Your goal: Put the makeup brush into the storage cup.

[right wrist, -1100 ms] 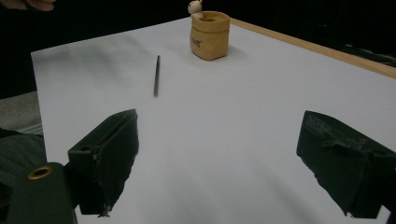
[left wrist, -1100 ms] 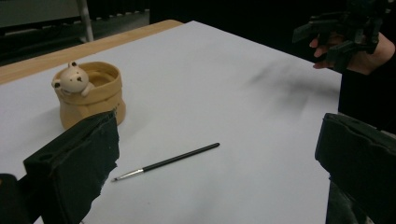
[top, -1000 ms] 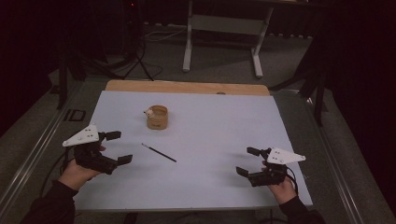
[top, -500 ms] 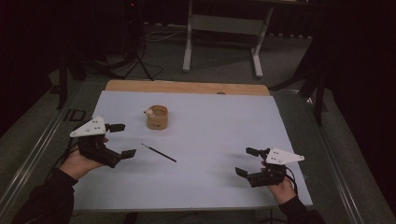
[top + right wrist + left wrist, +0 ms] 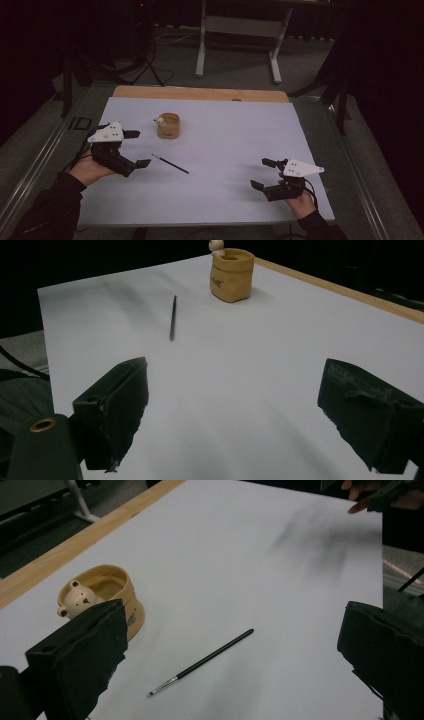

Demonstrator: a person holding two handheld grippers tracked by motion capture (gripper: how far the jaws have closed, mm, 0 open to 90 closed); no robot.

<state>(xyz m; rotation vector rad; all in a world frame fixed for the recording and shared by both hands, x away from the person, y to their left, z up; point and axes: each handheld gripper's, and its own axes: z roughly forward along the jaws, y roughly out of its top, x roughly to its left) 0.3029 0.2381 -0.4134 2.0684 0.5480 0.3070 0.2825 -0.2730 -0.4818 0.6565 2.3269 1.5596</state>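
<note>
Left gripper [image 5: 134, 148] hovered wide open, empty, just left of the brush [image 5: 170, 163]; right gripper [image 5: 263, 174] sat open, empty, near right.

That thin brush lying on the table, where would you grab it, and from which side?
Probably at the middle of the brush handle, from straight above with the jaws across its length. It lies flat on the sheet, so only its sides are free; the bristle tip looks too fine. The open left gripper is nearest.
</note>
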